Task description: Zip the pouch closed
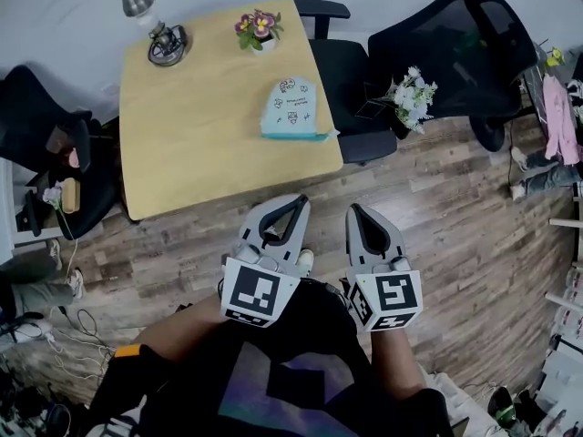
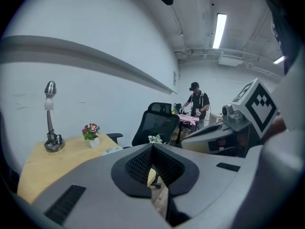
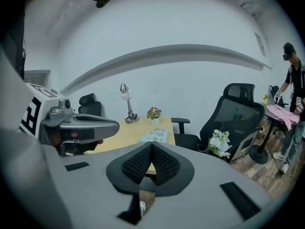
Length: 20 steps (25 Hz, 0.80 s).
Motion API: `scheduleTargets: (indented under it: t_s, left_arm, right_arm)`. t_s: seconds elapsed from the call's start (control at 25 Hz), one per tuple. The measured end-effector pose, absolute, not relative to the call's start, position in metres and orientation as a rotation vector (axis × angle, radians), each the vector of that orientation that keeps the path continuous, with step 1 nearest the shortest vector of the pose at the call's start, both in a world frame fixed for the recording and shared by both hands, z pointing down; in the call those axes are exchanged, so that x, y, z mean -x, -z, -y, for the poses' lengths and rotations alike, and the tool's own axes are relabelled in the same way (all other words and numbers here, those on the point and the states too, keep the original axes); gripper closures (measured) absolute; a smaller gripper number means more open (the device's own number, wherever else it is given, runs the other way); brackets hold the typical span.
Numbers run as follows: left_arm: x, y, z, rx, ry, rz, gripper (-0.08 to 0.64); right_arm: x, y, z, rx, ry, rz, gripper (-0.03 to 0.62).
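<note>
The pouch [image 1: 293,109] is pale blue with small printed drawings and lies near the right edge of the light wooden table [image 1: 200,135]. It also shows small in the left gripper view [image 2: 113,150] and the right gripper view [image 3: 155,136]. Both grippers hover over the floor in front of the table, well short of the pouch. My left gripper [image 1: 301,198] has its jaws closed tip to tip with nothing between them [image 2: 152,145]. My right gripper [image 1: 353,209] is shut and empty as well [image 3: 152,143].
A silver desk lamp [image 1: 155,25] and a small flower pot [image 1: 259,30] stand at the table's far side. Black office chairs [image 1: 437,44] sit right of the table, one bearing white flowers [image 1: 412,89]. Another chair [image 1: 46,144] stands left. A person [image 3: 293,80] works in the background.
</note>
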<state>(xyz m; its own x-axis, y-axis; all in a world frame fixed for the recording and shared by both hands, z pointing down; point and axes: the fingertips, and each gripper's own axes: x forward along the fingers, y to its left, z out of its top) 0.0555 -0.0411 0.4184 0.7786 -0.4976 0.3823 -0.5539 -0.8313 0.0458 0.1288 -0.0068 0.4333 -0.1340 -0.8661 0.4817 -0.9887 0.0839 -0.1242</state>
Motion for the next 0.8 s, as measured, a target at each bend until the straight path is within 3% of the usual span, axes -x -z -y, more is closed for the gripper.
scheduleTargets:
  t_s: [0.8]
  left_arm:
    - [-0.021,-0.411,0.151,-2.887,-0.521,0.834,0.551]
  right_arm:
    - [-0.123,-0.437,0.115,-1.678,-0.381,1.952,0.575]
